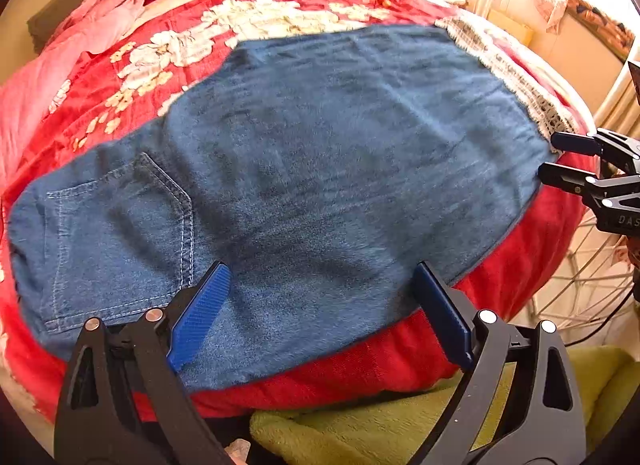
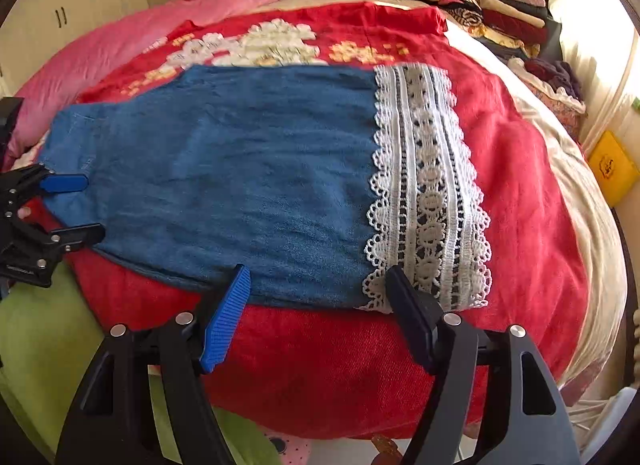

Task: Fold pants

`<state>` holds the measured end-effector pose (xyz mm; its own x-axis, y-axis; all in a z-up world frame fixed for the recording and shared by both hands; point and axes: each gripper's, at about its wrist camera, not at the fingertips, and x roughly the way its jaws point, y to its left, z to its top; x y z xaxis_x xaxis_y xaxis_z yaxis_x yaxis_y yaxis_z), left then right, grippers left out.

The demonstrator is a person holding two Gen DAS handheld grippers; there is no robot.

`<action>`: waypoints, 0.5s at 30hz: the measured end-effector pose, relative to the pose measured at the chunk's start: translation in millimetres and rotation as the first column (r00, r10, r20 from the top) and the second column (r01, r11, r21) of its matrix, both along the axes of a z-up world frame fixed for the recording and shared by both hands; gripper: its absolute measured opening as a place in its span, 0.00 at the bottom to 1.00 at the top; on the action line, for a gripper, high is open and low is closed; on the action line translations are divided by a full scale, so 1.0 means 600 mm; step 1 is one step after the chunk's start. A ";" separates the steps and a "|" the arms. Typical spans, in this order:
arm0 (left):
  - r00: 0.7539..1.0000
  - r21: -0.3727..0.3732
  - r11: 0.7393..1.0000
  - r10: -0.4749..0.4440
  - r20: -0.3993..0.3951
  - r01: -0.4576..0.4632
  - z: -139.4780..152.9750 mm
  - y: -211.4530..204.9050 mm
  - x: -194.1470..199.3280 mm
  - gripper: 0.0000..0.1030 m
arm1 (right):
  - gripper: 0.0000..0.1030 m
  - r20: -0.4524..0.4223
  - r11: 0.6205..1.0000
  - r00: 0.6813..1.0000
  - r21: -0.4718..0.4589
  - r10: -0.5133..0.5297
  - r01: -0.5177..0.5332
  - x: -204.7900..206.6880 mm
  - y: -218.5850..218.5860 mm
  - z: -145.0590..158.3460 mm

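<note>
Blue denim pants point(image 1: 320, 169) lie flat on a red floral bedspread point(image 1: 168, 49), waist and back pocket point(image 1: 120, 233) to the left, white lace hem point(image 1: 508, 77) to the right. My left gripper point(image 1: 320, 285) is open and empty, hovering over the near edge by the pocket. In the right wrist view the pants point(image 2: 240, 177) end in the lace hem point(image 2: 428, 185). My right gripper point(image 2: 318, 285) is open and empty over the near edge beside the lace. Each gripper shows in the other's view: the right one point(image 1: 560, 161), the left one point(image 2: 76, 209).
A pink blanket point(image 2: 132, 37) lies at the bed's far left. Stacks of folded clothes point(image 2: 488, 5) sit at the back right. A green blanket point(image 1: 360, 433) hangs below the bed's near edge. A wire rack point(image 1: 588, 277) stands to the right.
</note>
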<state>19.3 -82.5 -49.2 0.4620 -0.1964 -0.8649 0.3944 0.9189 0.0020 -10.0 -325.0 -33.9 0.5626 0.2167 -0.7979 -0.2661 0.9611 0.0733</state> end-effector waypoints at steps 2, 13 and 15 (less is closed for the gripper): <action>1.000 -0.029 1.000 -0.007 0.024 0.008 0.021 0.000 -0.006 0.84 | 0.67 0.026 0.999 1.000 0.047 -0.009 0.008 -0.007 -0.012 0.023; 0.990 -0.051 0.998 -0.024 0.136 0.032 0.112 -0.022 -0.022 0.91 | 0.72 0.124 0.994 0.990 0.099 -0.066 0.054 -0.029 -0.047 0.107; 0.988 -0.054 0.998 -0.030 0.148 0.039 0.123 -0.026 -0.018 0.91 | 0.72 0.142 0.993 0.987 0.103 -0.075 0.060 -0.033 -0.055 0.119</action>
